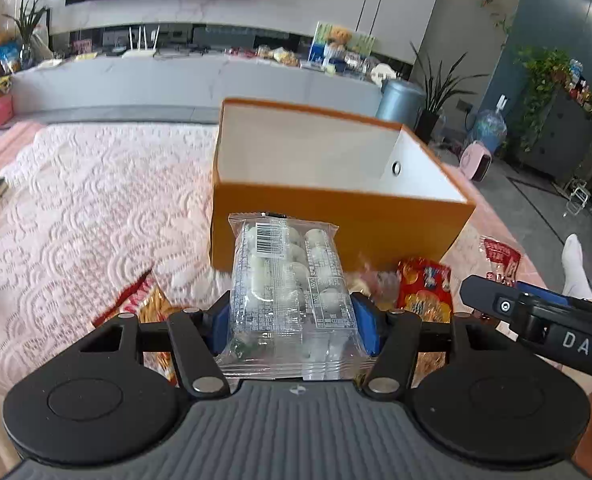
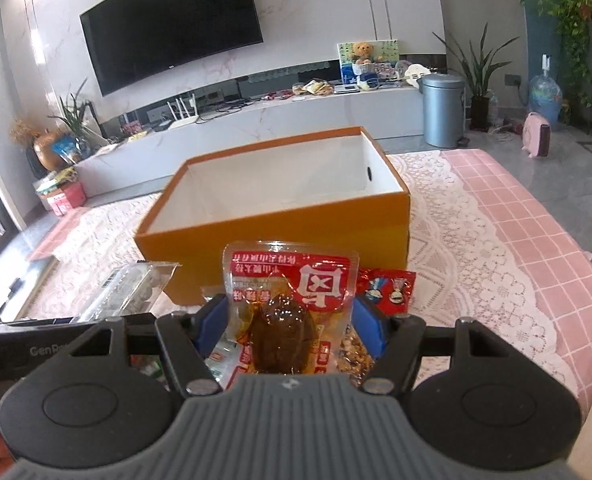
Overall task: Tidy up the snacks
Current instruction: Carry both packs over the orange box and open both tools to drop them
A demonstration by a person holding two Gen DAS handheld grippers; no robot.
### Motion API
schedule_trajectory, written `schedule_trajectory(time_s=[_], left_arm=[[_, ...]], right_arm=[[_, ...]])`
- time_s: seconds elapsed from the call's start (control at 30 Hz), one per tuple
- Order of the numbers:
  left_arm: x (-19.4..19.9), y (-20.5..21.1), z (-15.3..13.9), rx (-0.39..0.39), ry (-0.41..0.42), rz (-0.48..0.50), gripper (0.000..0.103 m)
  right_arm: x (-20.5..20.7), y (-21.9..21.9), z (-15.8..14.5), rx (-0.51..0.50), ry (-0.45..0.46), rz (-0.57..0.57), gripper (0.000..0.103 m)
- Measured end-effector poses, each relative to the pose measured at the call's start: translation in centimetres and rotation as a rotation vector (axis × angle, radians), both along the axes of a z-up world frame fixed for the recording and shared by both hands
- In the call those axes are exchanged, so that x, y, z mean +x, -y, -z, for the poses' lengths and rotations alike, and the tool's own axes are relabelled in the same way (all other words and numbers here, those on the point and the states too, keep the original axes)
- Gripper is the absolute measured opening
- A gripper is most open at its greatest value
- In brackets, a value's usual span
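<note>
We found the left gripper [image 1: 289, 320] clamped on a clear pack of white sweets [image 1: 287, 284] and the right gripper [image 2: 289, 322] on a red meat pouch [image 2: 291, 300], both short of the orange box [image 2: 279, 216]. The slick wrappers could slip free or snag its near wall.

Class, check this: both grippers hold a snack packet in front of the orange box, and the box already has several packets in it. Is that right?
One error: the orange box shows only bare white walls inside; no packets are visible in the right wrist view. The left gripper does hold a clear packet, the right gripper a red pouch.
</note>
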State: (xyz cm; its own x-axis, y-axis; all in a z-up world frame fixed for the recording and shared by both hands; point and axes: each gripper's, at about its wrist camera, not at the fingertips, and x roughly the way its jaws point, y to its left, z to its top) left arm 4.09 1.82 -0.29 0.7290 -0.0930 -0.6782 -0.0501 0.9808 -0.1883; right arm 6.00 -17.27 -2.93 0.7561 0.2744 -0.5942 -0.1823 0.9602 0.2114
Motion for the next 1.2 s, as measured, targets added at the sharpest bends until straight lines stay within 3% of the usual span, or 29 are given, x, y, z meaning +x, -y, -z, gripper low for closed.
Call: schedule_trajectory(time_s=[0.27,0.67,0.87,1.03,1.2], left_arm=[[2.5,0.8,-2.4,0.051,0.067,0.000,0.069],[8.4,1.2,-4.8,0.120,0.143,0.009,0.069],[11.2,0.8,-4.2,0.149,0.148,-0.001,0.069],[14.0,0.3,-2.9,0.141,0.094,0.001,0.069],[16.4,-0.3,-0.7,0.117,0.014,0.034,0.069]], right_arm=[[2.3,0.5,-3.3,0.040,0.035,-0.041,0.065],[8.7,-1.6,-7.7,0.019,0.158,-0.056,0.065],[13.0,-3.5,-7.4,0.005,0.172,-0.054,0.065],[16.9,-4.5,-5.9,-0.020,0.162,-0.041,0.066],[21.0,-5.6,-3.1,-0.055,0.044,-0.046,0.066]])
